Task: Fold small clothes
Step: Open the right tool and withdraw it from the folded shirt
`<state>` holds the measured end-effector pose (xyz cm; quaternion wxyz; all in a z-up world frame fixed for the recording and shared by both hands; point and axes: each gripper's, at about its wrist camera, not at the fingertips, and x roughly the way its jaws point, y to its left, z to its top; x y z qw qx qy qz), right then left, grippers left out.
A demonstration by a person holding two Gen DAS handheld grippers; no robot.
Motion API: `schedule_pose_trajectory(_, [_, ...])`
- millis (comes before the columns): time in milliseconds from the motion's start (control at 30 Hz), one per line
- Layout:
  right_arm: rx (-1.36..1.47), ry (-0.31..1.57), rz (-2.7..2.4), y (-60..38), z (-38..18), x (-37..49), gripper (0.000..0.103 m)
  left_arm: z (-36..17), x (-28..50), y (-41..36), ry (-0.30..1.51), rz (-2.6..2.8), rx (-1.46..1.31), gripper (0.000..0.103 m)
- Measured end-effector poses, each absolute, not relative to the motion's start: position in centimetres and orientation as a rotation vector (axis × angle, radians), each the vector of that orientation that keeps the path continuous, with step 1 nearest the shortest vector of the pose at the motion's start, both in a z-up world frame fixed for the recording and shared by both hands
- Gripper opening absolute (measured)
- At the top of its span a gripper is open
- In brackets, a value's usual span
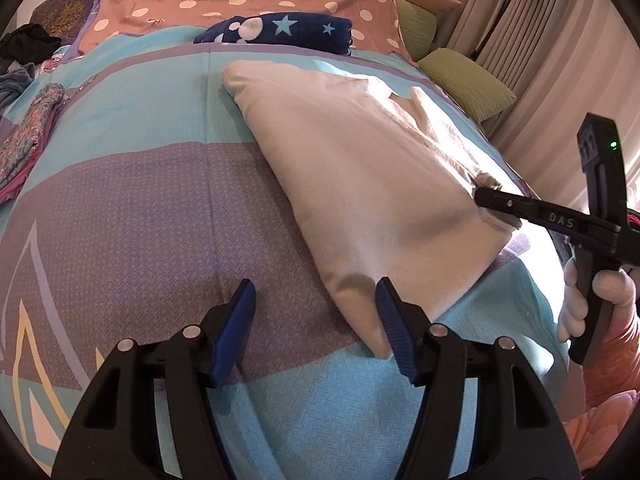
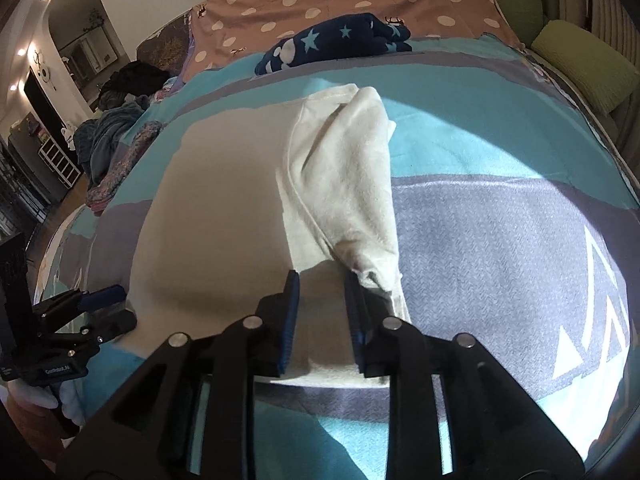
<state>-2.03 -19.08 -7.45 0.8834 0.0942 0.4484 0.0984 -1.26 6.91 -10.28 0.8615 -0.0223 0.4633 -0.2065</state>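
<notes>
Both grippers tilt downward over the bed. The left gripper (image 1: 316, 296) hangs released, its ribbed blue pads apart, at the near corner of the white garment (image 1: 360, 168). The right gripper (image 2: 322, 286) stands narrowly parted above the garment's bunched near end; the pads do not visibly pinch it. The soft, fleecy cloth lies mid-bed on the woven turquoise-and-purple bedspread (image 2: 500, 232), one side folded over in a rumpled ridge. Beyond it rests a folded navy star-print garment (image 1: 280, 32).

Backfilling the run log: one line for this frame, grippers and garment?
left hand-held gripper: open, nothing gripped, at near corner | right hand-held gripper: open, over folded edge | white garment: partly folded on bed cover
</notes>
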Motion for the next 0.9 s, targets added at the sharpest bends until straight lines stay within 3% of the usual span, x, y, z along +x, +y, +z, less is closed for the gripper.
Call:
schedule_pose_trajectory(333, [0.132,0.87,0.252,-17.3,-4.0,0.7,0.03,-8.8,-0.6,6.7,0.922,-0.447,-0.05,0.063])
schedule_pose_trajectory(433, [0.125,0.912,0.276,-17.0,-5.1,2.4,0.035,-8.7,0.7,6.8,0.915,-0.443,-0.076,0.063])
schedule_pose_trajectory(533, [0.069,1.02,0.217,-17.0,-8.6,4.1,0.031,-10.2,2.6,7.3,0.964,-0.448,-0.147,0.065])
schedule_pose_trajectory(633, [0.098,0.986,0.253,-17.6,-7.5,3.5,0.034,-11.3,3.2,7.3,0.971,-0.458,-0.15,0.068])
schedule_pose_trajectory(667, [0.116,0.96,0.277,-18.1,-6.7,3.2,0.037,-11.1,3.1,7.1,0.969,-0.454,-0.137,0.068])
schedule_pose_trajectory(733, [0.143,0.908,0.285,-19.7,-5.2,3.0,0.066,-10.5,2.9,7.0,0.963,-0.455,-0.127,0.067])
schedule_pose_trajectory(800, [0.164,0.872,0.266,-22.1,-4.3,3.3,0.085,-10.0,3.2,7.7,0.953,-0.496,-0.192,0.067])
schedule_pose_trajectory(900, [0.214,0.956,0.316,-24.7,-5.5,5.1,0.087,-9.6,4.3,8.7,0.948,-0.535,-0.296,0.067])
